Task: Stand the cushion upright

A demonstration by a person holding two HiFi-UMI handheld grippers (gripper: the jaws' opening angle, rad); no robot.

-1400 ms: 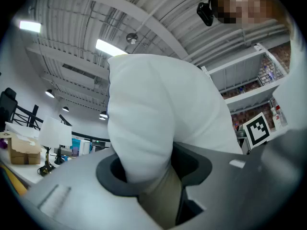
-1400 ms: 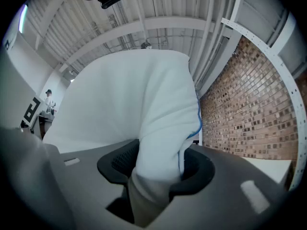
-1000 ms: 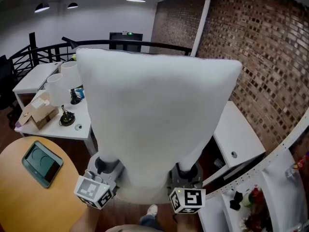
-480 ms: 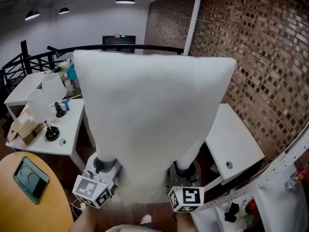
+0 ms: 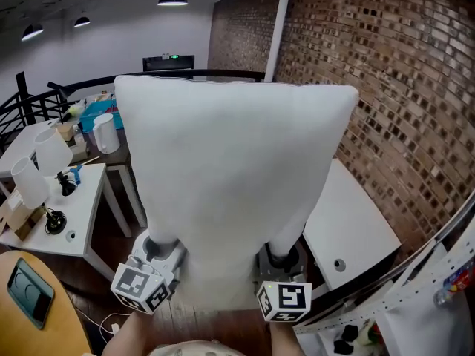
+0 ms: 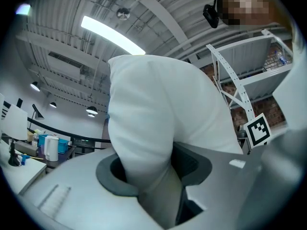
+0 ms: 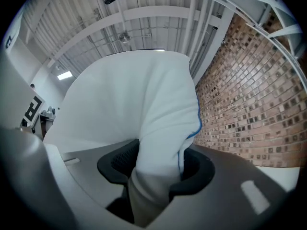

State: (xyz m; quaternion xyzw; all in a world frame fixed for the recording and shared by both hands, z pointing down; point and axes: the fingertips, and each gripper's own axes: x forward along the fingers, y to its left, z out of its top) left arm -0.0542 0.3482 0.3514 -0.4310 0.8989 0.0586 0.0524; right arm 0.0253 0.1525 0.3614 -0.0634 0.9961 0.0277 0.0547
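Note:
A big white cushion (image 5: 234,176) hangs in the air in front of me, held upright by its two lower corners. My left gripper (image 5: 165,246) is shut on the lower left corner, and the fabric bunches between its jaws in the left gripper view, where the cushion (image 6: 153,123) fills the middle. My right gripper (image 5: 284,255) is shut on the lower right corner; in the right gripper view the cushion (image 7: 144,123) shows a thin blue seam line along its edge. The cushion hides most of what lies straight ahead.
A white table (image 5: 352,221) stands low at the right against the brick wall (image 5: 401,95). White desks (image 5: 82,199) with lamps and clutter stand at the left, a round wooden table (image 5: 44,325) with a tablet at the bottom left. White perforated shelving (image 5: 438,288) is at the far right.
The cushion and both grippers keep their place in the head view, while the room has slid leftward: the desks and round table moved toward the left edge, and the brick wall and white table came nearer.

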